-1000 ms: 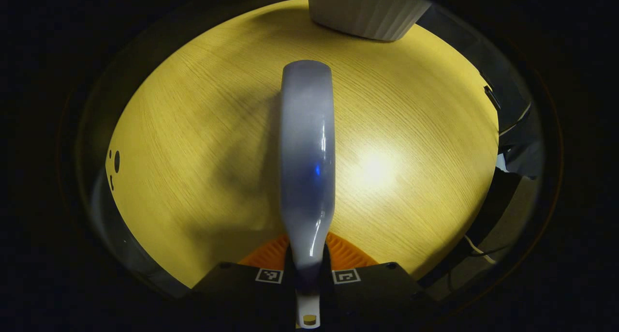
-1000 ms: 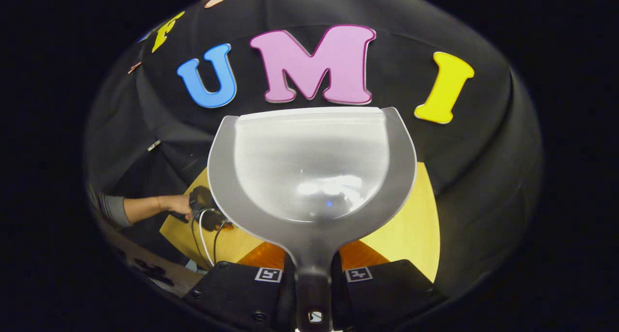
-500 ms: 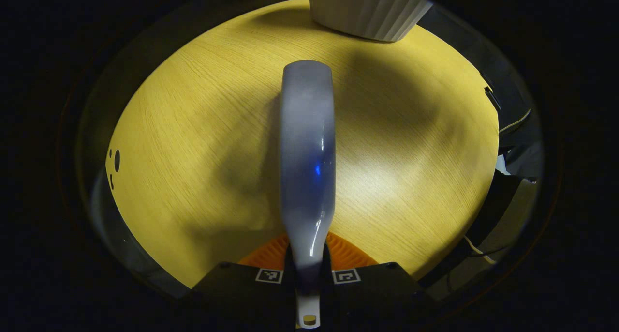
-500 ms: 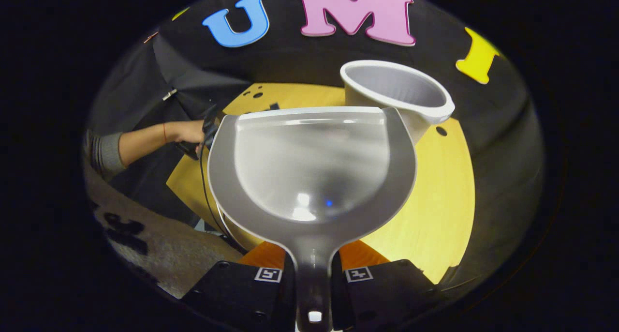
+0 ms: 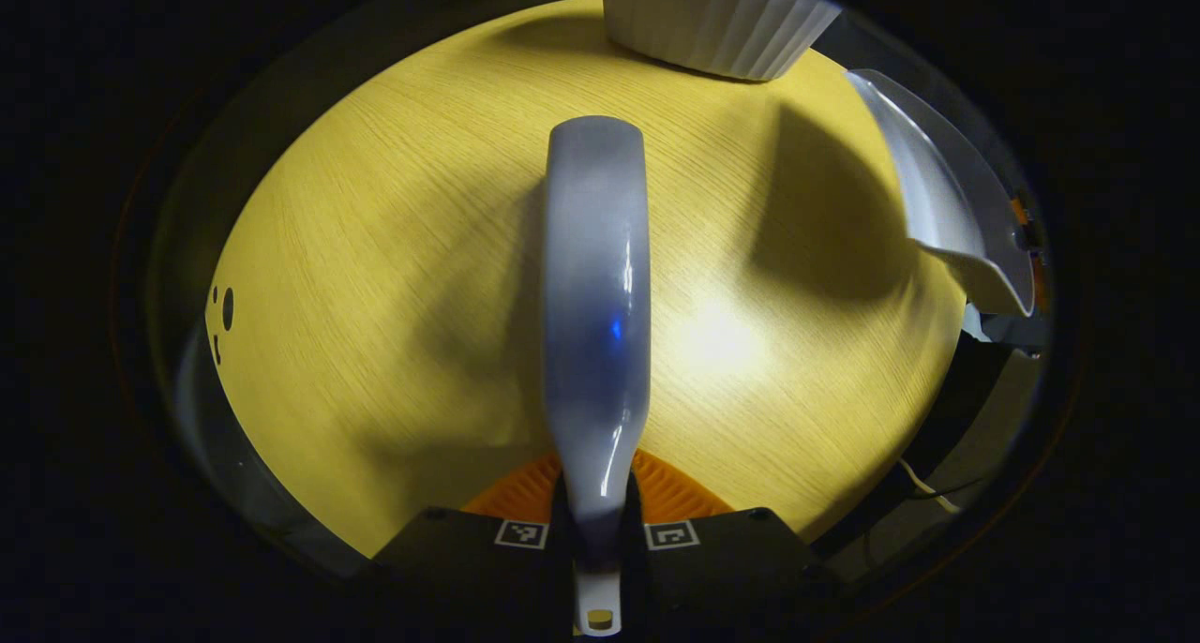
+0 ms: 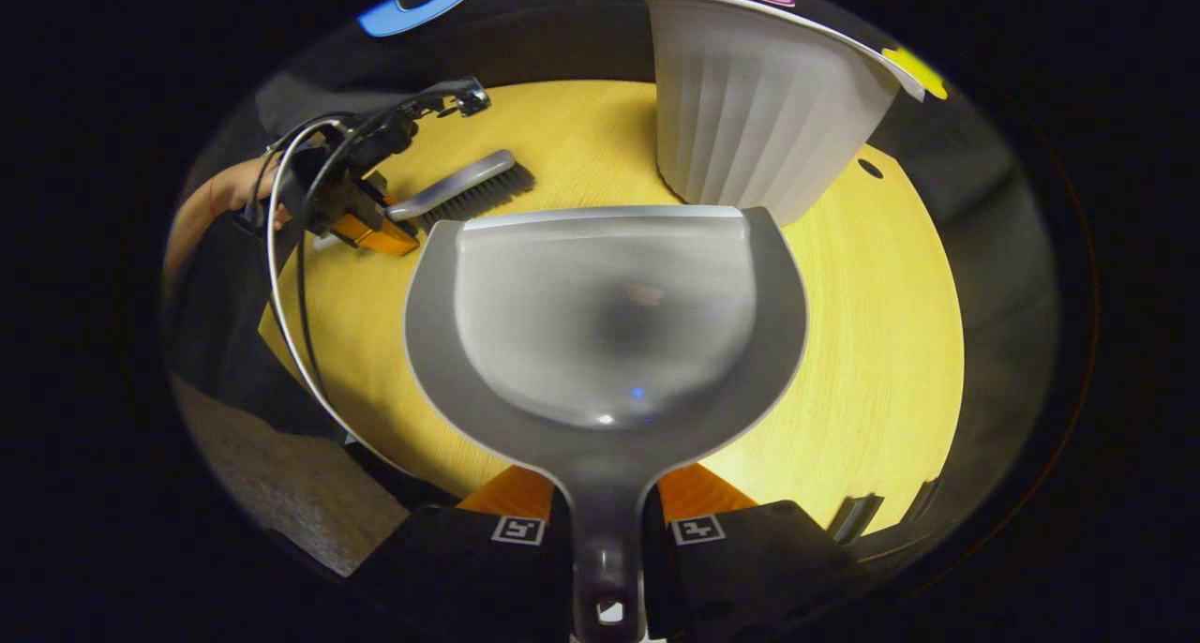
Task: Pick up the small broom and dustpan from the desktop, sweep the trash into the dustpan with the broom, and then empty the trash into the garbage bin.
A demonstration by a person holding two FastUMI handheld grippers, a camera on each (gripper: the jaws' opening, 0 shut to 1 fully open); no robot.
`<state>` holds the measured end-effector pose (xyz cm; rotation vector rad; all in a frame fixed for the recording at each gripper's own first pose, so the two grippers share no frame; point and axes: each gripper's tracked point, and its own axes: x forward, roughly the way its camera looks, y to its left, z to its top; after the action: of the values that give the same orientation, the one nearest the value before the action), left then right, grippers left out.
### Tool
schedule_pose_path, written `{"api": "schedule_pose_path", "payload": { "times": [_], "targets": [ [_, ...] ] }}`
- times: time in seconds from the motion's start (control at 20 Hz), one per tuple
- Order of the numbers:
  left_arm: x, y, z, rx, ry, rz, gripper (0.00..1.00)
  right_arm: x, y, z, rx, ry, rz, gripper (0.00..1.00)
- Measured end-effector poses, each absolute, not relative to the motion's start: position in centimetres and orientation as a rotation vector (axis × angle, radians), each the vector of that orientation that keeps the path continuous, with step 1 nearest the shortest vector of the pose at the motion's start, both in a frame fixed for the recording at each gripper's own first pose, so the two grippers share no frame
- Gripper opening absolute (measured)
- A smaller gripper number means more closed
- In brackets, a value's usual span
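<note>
your left gripper (image 5: 597, 530) is clamped on the broom (image 5: 597, 306) handle, the broom held just over the yellow desktop (image 5: 375, 277). your right gripper (image 6: 607, 530) is clamped on the dustpan (image 6: 605, 315) handle, the pan over the desktop with its front edge near the white ribbed garbage bin (image 6: 759, 118).

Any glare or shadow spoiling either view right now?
Left gripper view: a bright glare patch on the yellow wooden desktop beside the grey plastic broom, with dark shadows on either side. Right gripper view: the grey plastic dustpan has a hazy, dim bowl with small highlights.
</note>
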<state>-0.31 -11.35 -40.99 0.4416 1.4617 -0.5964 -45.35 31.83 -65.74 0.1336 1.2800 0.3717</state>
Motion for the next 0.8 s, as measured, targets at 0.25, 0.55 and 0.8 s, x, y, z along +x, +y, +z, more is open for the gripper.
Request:
{"api": "schedule_pose_path", "payload": {
  "times": [0.25, 0.55, 0.8],
  "targets": [
    [-0.3, -11.3, -40.9, 0.443, 1.464, -0.596, 0.23, -45.6, 32.0, -68.6, 0.095, 1.326, 0.357, 0.35],
    [-0.3, -11.3, -41.1, 0.447, 1.47, -0.604, 0.23, -45.3, 32.5, -68.8, 0.136, 1.311, 0.362, 0.43],
    [-0.4, -11.3, -41.1, 0.45, 1.472, -0.604, 0.23, -45.1, 32.4, -67.7, 0.189, 1.308, 0.354, 0.43]
  ]
}}
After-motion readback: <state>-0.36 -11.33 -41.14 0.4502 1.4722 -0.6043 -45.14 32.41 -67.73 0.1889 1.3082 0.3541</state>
